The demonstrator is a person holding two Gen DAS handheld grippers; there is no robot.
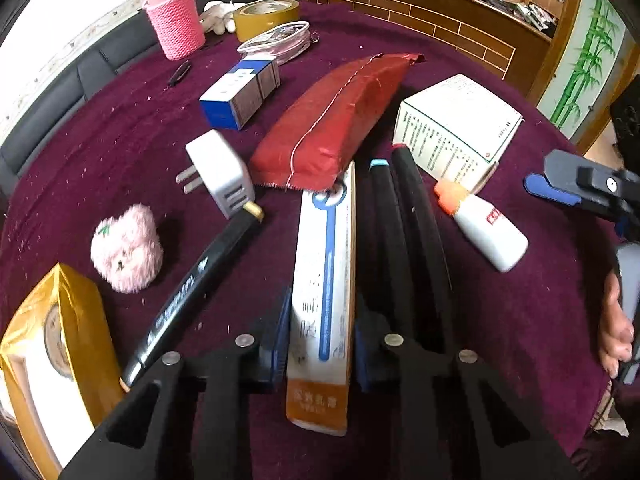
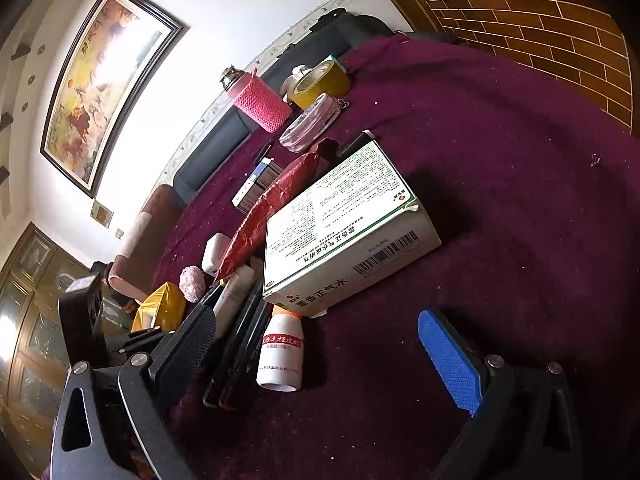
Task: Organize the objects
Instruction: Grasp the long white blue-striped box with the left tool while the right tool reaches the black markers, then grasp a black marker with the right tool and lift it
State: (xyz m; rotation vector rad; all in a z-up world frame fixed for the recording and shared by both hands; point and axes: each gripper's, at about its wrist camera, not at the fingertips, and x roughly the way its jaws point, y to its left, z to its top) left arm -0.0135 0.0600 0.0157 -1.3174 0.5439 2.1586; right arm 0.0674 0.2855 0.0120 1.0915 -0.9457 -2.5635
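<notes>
Clutter covers most of the purple tablecloth (image 1: 520, 320), so by the look of it the organizing is only partly done. Going left to right in the left wrist view: a gold pouch (image 1: 52, 344) at the near edge, a pink fluffy toy (image 1: 126, 248), a black marker (image 1: 192, 296) lying aslant, a white plug adapter (image 1: 220, 172) and a blue-and-white box (image 1: 240, 96) farther back. Next comes the long white-and-orange tube box (image 1: 324, 292), running away from the camera with its far end against a red foil packet (image 1: 332, 120). The left gripper (image 1: 320, 344) has its blue pads pressed to both sides of this box near the orange end, so it is clamped on it. Just right of it lie two black pens (image 1: 404, 240) side by side, which suggests a row of long items is being formed; whether the box belongs there is only my guess. Farther right sit a white medicine carton (image 1: 456, 124) and a small white bottle (image 1: 488, 232) with an orange cap, lying on its side. The right gripper (image 2: 320, 356) hovers over the cloth beside that bottle, its jaws wide apart and holding nothing. The pink flask (image 1: 174, 20), tape roll (image 1: 266, 18) and clear pouch (image 1: 280, 40) at the far edge look untouched.
</notes>
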